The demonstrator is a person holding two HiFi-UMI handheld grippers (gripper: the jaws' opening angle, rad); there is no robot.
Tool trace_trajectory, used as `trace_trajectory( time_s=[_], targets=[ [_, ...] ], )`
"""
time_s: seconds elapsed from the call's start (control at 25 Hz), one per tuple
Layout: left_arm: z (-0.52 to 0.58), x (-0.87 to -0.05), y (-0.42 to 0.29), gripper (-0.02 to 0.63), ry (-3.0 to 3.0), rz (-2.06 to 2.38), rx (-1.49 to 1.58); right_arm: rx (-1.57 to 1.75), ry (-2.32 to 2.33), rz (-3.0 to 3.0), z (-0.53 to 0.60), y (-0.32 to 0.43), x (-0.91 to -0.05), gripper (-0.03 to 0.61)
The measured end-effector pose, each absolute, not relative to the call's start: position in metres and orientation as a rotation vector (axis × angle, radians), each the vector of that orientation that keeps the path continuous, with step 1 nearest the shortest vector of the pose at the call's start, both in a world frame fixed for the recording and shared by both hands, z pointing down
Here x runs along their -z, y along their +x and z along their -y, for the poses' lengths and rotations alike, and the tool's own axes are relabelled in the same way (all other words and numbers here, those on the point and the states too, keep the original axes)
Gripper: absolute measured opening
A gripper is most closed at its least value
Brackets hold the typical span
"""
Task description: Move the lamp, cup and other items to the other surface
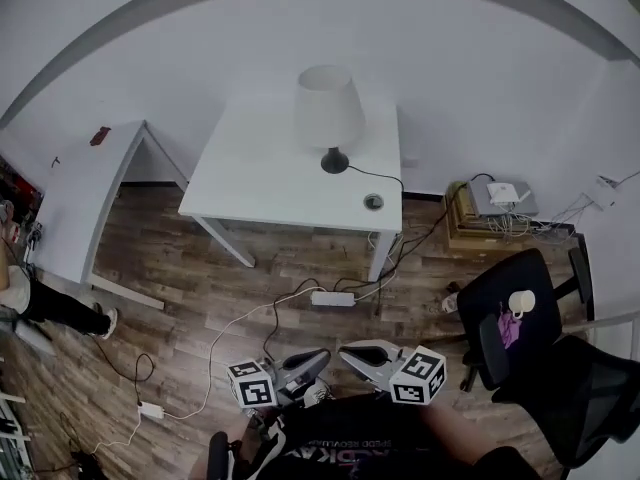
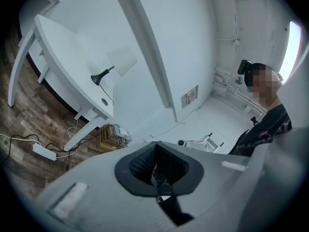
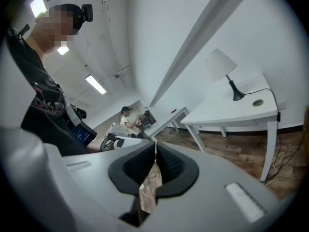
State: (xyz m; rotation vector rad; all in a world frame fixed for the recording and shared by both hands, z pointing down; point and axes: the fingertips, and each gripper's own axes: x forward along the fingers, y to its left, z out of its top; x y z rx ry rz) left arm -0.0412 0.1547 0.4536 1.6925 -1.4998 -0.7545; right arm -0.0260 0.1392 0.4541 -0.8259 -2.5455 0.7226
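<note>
1. left gripper [image 2: 155,145]: jaws together, pads meeting at the tips, nothing between them. held low in front of the person, pointing roughly level toward the white table [image 1: 270,183].
2. right gripper [image 3: 155,150]: jaws also closed tip to tip, empty. only floor shows through the slit below the pads. it sits just beside the left one, and their tips nearly meet in the head view.
3. lamp [image 1: 328,108]: white shade, black base, upright toward the back right of the white table. its black cord [image 1: 385,178] trails off the right edge near a round cable hole [image 1: 373,201].
4. cup [image 1: 521,302]: white, on the seat of a black office chair [image 1: 485,303], right of the table and well apart from both grippers.
5. purple item [image 1: 508,328]: small, crumpled, on the same seat just beside the cup. cannot tell what it is.
6. second white table [image 1: 80,193]: off to the left, one small red thing on its far end.
7. wood floor [image 1: 200,268]: a white power strip [image 1: 332,298] under the table's front edge, with cables running from it.
</note>
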Motion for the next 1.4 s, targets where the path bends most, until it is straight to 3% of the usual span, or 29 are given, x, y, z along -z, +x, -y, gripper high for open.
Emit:
trace_trajectory(
  time_s=[0.52, 1.4],
  targets=[
    [-0.218, -0.447, -0.052, -0.005, 1.702, 1.537, 0.765, -0.685, -0.948, 2.459, -0.216, -0.036, -0.455, 0.000],
    [-0.273, -0.446, -0.079, -0.005, 1.706, 1.620, 0.820, -0.647, -0.904, 2.493, -0.254, -0.047, -0.456, 0.003]
  ],
)
